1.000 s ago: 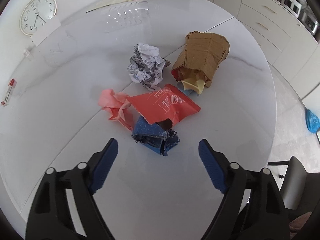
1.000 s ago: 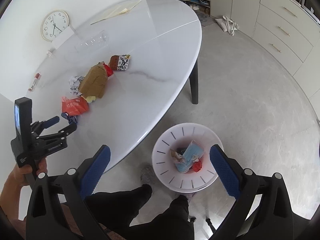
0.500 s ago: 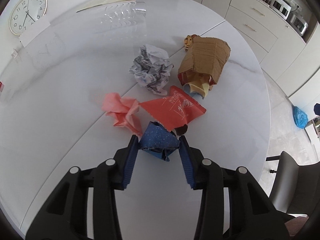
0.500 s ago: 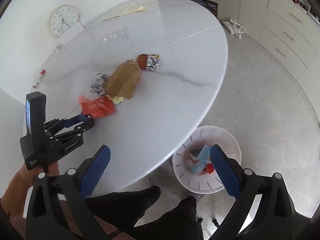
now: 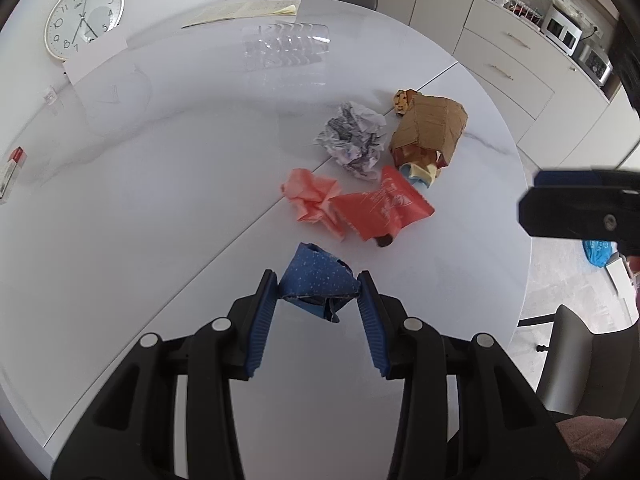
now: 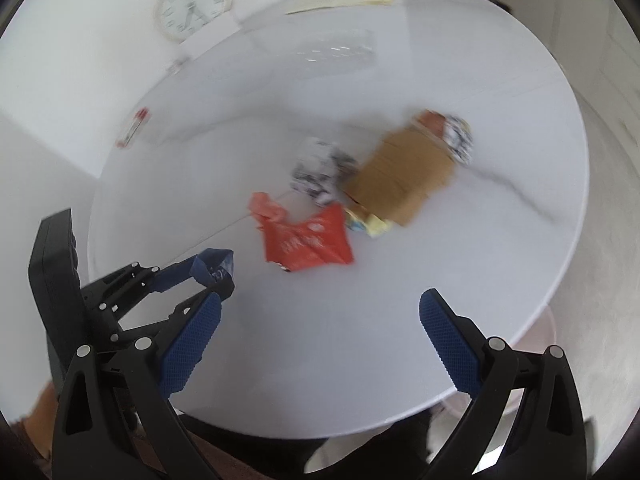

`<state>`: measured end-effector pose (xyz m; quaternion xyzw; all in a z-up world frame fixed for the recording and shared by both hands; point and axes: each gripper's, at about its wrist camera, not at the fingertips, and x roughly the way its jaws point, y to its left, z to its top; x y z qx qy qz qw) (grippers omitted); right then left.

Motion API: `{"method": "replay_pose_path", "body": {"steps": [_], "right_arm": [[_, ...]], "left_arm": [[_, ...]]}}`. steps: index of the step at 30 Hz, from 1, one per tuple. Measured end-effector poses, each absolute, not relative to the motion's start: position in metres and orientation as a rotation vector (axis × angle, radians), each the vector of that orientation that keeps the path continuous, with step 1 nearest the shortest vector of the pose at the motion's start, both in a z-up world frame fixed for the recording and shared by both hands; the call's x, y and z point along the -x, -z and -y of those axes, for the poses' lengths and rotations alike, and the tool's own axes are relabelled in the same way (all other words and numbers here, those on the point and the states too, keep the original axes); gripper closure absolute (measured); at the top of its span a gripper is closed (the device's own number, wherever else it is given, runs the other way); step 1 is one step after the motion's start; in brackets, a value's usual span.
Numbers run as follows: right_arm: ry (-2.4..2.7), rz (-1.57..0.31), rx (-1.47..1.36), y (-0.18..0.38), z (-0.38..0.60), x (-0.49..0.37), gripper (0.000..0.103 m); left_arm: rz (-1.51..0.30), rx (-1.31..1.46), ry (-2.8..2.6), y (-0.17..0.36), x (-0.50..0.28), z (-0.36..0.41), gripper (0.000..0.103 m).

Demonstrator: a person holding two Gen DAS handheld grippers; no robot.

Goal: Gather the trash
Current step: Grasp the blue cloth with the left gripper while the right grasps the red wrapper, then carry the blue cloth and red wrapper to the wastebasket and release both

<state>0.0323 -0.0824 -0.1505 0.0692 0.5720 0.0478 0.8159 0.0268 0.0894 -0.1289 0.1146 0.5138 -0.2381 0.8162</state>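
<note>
My left gripper (image 5: 319,290) is shut on a crumpled blue speckled wrapper (image 5: 318,280) and holds it just above the white table (image 5: 160,220). Beyond it lie a red packet (image 5: 380,208), a pink crumpled paper (image 5: 310,198), a crumpled printed paper (image 5: 354,138) and a brown cardboard piece (image 5: 430,126). My right gripper (image 6: 320,312) is open and empty over the table's near edge. In its blurred view the left gripper (image 6: 218,276) shows with the blue wrapper (image 6: 214,264), and the red packet (image 6: 308,244) and cardboard (image 6: 402,178) lie ahead.
A clear plastic cup (image 5: 286,46) lies on its side at the back, near papers (image 5: 244,10) and a wall clock (image 5: 82,18). A small red and white box (image 5: 12,166) sits at the left edge. Chairs (image 5: 576,352) and cabinets (image 5: 512,68) stand to the right.
My left gripper closed on the blue wrapper and drew it back from the red packet. My right gripper swung from the floor bin up over the table.
</note>
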Motion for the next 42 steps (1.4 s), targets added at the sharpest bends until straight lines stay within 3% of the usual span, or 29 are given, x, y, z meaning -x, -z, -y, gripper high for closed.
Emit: {"method": "replay_pose_path", "body": {"steps": [8,14,18,24,28,35,42], "right_arm": [[-0.509,-1.244,0.46,0.159,0.026,-0.057,0.005],[-0.712,-1.313,0.834,0.203,0.006,-0.066,0.029],[-0.761,-1.227,1.093,0.219,-0.009,-0.066,0.03],[-0.847,-1.171,1.257,0.234,-0.023,-0.069,0.034],[-0.901,-1.215,1.286,0.248,-0.033,-0.071,0.061],[-0.89,-1.284,1.067,0.236,-0.029,-0.088,0.066],[-0.774,-1.281,0.494,0.17,0.017,-0.076,0.066]], "left_arm": [[-1.073,-0.227,0.45,0.117,-0.015,-0.125,0.062],[-1.087,-0.134,0.33,0.114,0.0,-0.154,0.062],[-1.084,-0.103,0.208,0.113,0.011,-0.171,0.062],[-1.09,0.017,0.065,0.112,0.03,-0.204,0.062],[-1.086,0.069,-0.007,0.109,0.041,-0.213,0.062],[-1.076,0.098,-0.057,0.103,0.048,-0.209,0.062],[-1.053,0.036,0.026,0.083,0.035,-0.171,0.062]]}}
